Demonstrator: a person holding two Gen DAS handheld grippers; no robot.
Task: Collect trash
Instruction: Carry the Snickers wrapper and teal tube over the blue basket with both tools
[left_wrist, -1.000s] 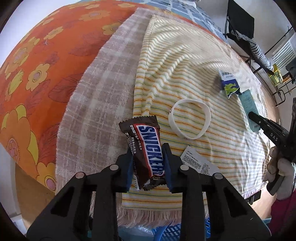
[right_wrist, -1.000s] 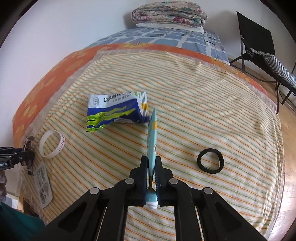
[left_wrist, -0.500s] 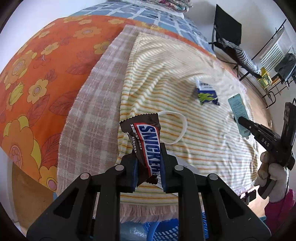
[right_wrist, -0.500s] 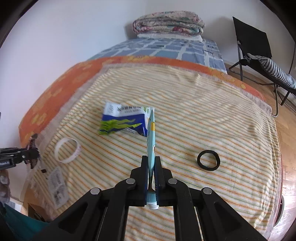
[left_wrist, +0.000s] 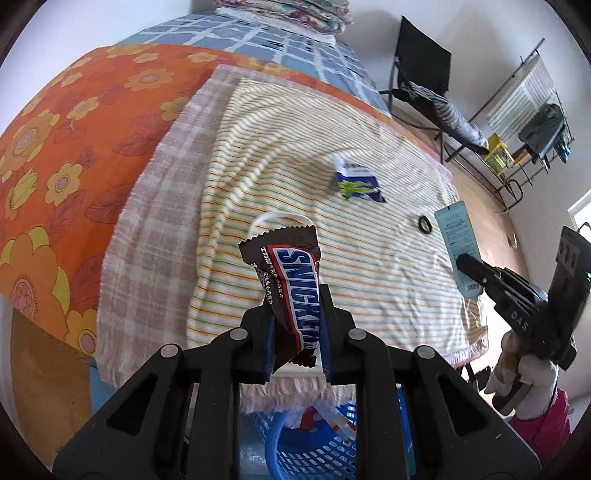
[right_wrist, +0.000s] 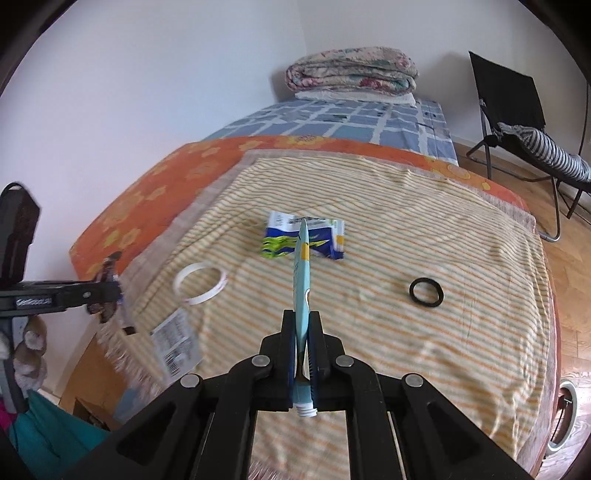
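Observation:
My left gripper (left_wrist: 295, 314) is shut on a brown Snickers wrapper (left_wrist: 291, 284), held upright above the near edge of the striped towel (left_wrist: 288, 155). A flattened light-blue tube (right_wrist: 303, 280) stands edge-on between the pads of my right gripper (right_wrist: 303, 325), its threaded neck poking out below. The same tube (left_wrist: 458, 240) shows in the left wrist view at the right, with the right gripper (left_wrist: 467, 264) on it. A blue-and-green packet (right_wrist: 303, 240) lies on the towel beyond. A blue plastic basket (left_wrist: 314, 439) sits below the bed's near edge.
A white wristband (right_wrist: 199, 282), a black ring (right_wrist: 425, 291) and a white printed label (right_wrist: 177, 347) lie on the towel. Folded quilts (right_wrist: 351, 70) top the bed's far end. A black folding chair (right_wrist: 517, 122) and a drying rack (left_wrist: 524, 122) stand on the wooden floor.
Both grippers rose and drew back from the bed with their items. The Snickers wrapper came up off the towel, and the blue basket came into the left wrist view below.

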